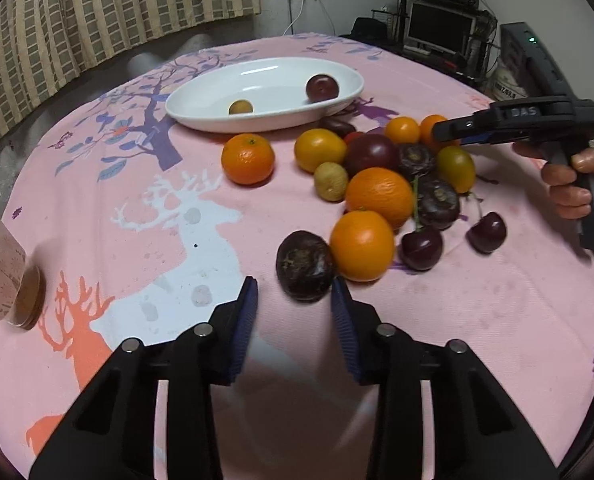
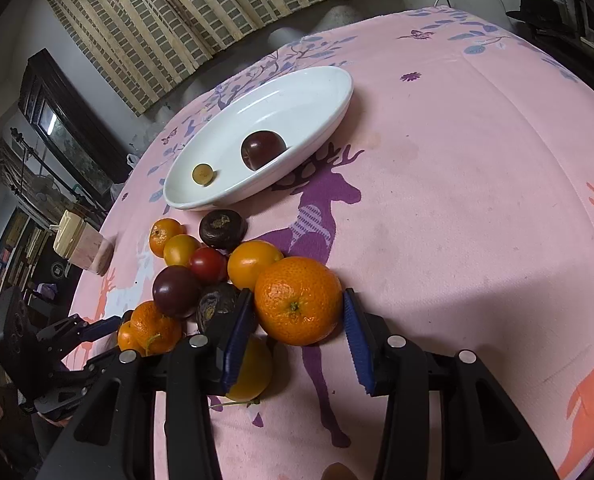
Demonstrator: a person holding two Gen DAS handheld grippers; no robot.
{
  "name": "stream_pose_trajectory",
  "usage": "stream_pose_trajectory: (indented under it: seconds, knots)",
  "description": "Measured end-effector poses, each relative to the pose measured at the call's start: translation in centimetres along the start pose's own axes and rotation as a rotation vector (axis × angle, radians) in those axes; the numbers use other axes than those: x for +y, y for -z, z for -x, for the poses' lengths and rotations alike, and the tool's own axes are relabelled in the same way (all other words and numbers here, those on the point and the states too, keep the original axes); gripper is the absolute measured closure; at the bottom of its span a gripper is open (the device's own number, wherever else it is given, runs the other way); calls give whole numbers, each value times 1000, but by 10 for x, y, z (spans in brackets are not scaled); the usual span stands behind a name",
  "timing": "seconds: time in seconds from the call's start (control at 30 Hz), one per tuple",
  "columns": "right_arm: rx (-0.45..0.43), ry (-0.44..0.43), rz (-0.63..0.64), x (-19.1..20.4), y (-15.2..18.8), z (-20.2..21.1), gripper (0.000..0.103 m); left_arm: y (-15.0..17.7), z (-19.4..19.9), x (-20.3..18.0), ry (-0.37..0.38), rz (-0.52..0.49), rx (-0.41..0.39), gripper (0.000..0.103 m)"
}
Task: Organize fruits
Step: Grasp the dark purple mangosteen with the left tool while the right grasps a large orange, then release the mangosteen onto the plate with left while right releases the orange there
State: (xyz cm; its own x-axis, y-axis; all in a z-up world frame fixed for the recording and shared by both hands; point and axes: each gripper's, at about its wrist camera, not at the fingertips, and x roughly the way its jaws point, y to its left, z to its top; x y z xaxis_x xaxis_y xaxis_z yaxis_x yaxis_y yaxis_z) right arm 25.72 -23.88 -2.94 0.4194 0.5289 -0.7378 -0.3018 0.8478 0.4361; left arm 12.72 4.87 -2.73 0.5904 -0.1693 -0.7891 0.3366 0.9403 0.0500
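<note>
— 2 fruits are sitting in the white oval ceramic dish: a dark plum and a small yellow one.
— And the grippers?
— Left gripper is standing spread around a wrinkled dark purple passion fruit, left pad apart. Right gripper is pinching a round orange tangerine on the pink deer-print tablecloth.

Home: curtains, patterned tablecloth

fruit pile crowded, tablecloth bare beyond
</note>
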Motion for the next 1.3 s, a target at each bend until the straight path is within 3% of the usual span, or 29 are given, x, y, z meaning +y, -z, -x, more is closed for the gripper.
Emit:
stream_pose_trajectory:
  seconds: [0.5,0.77,0.9,1.0,1.1,1.2,1.3]
  knots:
    - [-5,17,16,3,0,-1,57,-20,-23,-3,-38,-74,-13,67]
    - [-7,18,15,4,1,0,57,-20,-22,-1,-41,-62,-11,68]
    - [-48,18,26,7,-1,7,57,-25,-9,7,-15,3,-40,68]
    - [-98,-14,61,19,-11,16,58,-41,2,18,11,66,-73,68]
    - [-157,-26,90,35,-33,18,58,-73,1,24,-16,85,-104,68]
    - [-193,-28,103,42,-62,9,58,-115,-16,32,-4,136,-131,68]
    - [-205,0,94,41,-94,-15,58,-152,-46,40,7,190,-109,68]
